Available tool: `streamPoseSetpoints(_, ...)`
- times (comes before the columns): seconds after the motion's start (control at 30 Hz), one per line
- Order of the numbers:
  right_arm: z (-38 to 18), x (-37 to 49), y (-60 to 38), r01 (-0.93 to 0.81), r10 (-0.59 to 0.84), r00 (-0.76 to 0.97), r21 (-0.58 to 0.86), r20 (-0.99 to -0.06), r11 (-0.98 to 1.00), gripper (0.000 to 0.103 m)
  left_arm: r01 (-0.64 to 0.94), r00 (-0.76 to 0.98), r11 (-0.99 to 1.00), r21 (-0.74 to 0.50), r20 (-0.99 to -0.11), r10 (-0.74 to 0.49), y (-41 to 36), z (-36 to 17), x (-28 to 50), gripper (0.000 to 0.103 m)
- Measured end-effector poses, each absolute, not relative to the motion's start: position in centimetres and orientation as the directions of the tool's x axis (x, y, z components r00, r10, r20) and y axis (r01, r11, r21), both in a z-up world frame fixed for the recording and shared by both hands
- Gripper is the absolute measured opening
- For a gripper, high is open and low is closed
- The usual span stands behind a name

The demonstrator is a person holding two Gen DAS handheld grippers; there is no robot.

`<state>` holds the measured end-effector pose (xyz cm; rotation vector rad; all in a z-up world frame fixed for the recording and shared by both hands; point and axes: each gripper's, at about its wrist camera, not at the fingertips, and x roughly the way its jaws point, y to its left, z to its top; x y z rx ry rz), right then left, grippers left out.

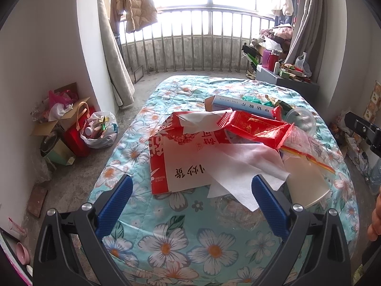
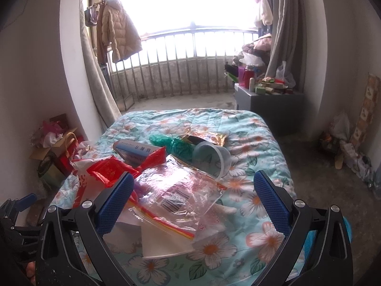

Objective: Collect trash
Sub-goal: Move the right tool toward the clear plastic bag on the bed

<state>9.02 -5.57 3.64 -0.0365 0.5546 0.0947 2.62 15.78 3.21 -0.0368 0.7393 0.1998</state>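
Trash lies piled on a floral quilt (image 1: 181, 245): a red-and-white carton (image 1: 181, 157), a white tissue (image 1: 240, 169), a red wrapper (image 1: 257, 126), a blue-white box (image 1: 240, 106), a clear plastic cup (image 1: 301, 119) and a paper cup (image 1: 307, 181). My left gripper (image 1: 191, 197) is open and empty, hovering just short of the carton and tissue. In the right wrist view a clear plastic bag (image 2: 176, 190) lies between my open right gripper's (image 2: 194, 197) fingers; the red wrapper (image 2: 112, 170), clear cup (image 2: 214, 158), green bag (image 2: 181, 146) and gold wrapper (image 2: 209, 138) lie beyond.
A white bag of rubbish (image 1: 100, 128), a red bag (image 1: 78, 133) and a cardboard box (image 1: 57, 119) stand on the floor at the left. A grey cabinet (image 2: 269, 104) with bottles stands at the far right. A balcony railing (image 1: 202, 40) lies beyond.
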Motion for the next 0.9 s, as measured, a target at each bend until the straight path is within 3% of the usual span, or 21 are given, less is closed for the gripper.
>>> streamPoseSetpoints(0.37, 4.0, 8.8, -5.5, -0.083, 0.057, 0.845, -0.026, -0.531, 0.996, 0.096, -0.205, 0.719, 0.978, 0.029, -0.674, 0.17, 16.5, 2.9, 2.3, 0.098)
streamPoseSetpoints(0.53, 3.5, 9.5, -4.8, -0.076, 0.02, 0.815, -0.073, -0.579, 0.994, 0.096, -0.19, 0.74, 0.982, 0.005, -0.657, 0.147, 17.1, 2.7, 1.9, 0.098)
streamPoseSetpoints(0.73, 4.3, 9.8, -2.7, -0.092, -0.012, 0.839, -0.163, -0.544, 0.982, 0.096, -0.128, 0.769, 0.991, -0.046, -0.636, 0.07, 17.5, 2.5, 1.6, 0.098)
streamPoseSetpoints(0.9, 5.4, 10.2, -0.5, -0.2, 0.072, 0.857, -0.201, -0.511, 0.959, 0.096, -0.08, 0.79, 0.986, -0.143, -0.612, -0.025, 18.0, 2.6, 1.2, 0.098)
